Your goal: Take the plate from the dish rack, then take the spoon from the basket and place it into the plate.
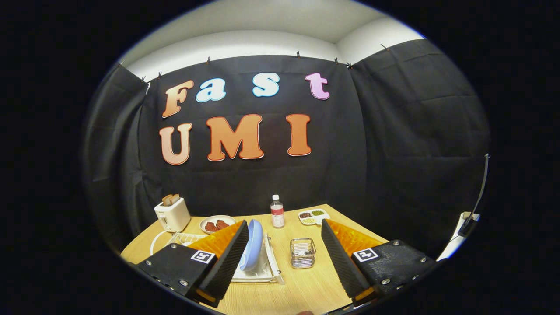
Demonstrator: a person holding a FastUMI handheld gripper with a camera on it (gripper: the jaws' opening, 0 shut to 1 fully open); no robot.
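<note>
Two fingers of gripper spreading wide, jaws gripping nothing, hovering above wooden counter. Blue plate standing on edge in white dish rack, touching or just beside inner face of left finger, cannot tell which. Wire basket sitting right of dish rack, between fingers; spoon inside too small to make out. Beyond dish rack: toaster, bowl of red food, bottle, divided snack tray.

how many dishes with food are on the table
2: a bowl beside the toaster, and a tray right of the bottle. The open gripper is above the table.
</note>
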